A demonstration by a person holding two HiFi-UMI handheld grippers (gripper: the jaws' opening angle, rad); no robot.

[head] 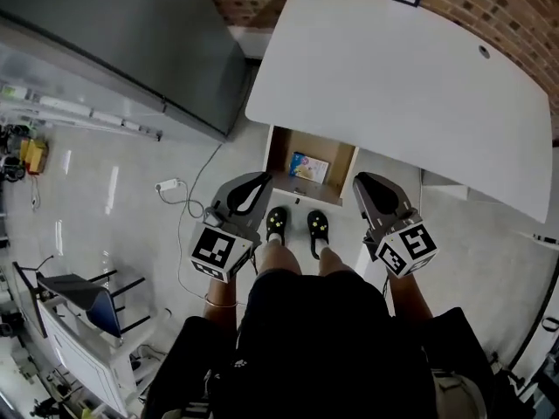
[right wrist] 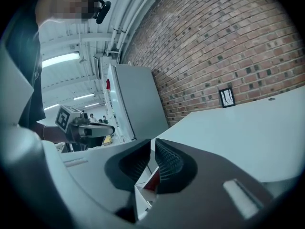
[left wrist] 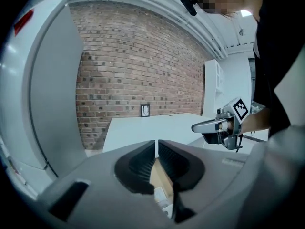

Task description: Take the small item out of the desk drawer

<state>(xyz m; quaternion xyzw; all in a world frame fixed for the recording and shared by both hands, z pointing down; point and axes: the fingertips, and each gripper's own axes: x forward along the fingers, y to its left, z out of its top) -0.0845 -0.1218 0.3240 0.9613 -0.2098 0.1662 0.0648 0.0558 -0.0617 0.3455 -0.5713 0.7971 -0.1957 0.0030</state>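
The white desk point(head: 410, 85) has its wooden drawer point(head: 281, 154) pulled open below its near edge. Inside lies a small blue-and-white packet point(head: 309, 167). My left gripper point(head: 258, 183) hangs at the drawer's left front corner, above the floor. My right gripper point(head: 365, 185) hangs at its right front corner. Neither touches the drawer or the packet. In the left gripper view the left gripper point(left wrist: 157, 149) has its jaws all but closed, a thin slit between the pads and nothing in it. The right gripper point(right wrist: 153, 149) looks the same in its own view.
A tall grey cabinet point(head: 131, 42) stands left of the desk, with a brick wall point(head: 498, 11) behind. A white plug and cable point(head: 170, 186) lie on the floor at left. The person's black shoes point(head: 297, 225) stand just before the drawer. A blue chair point(head: 92, 299) is at the lower left.
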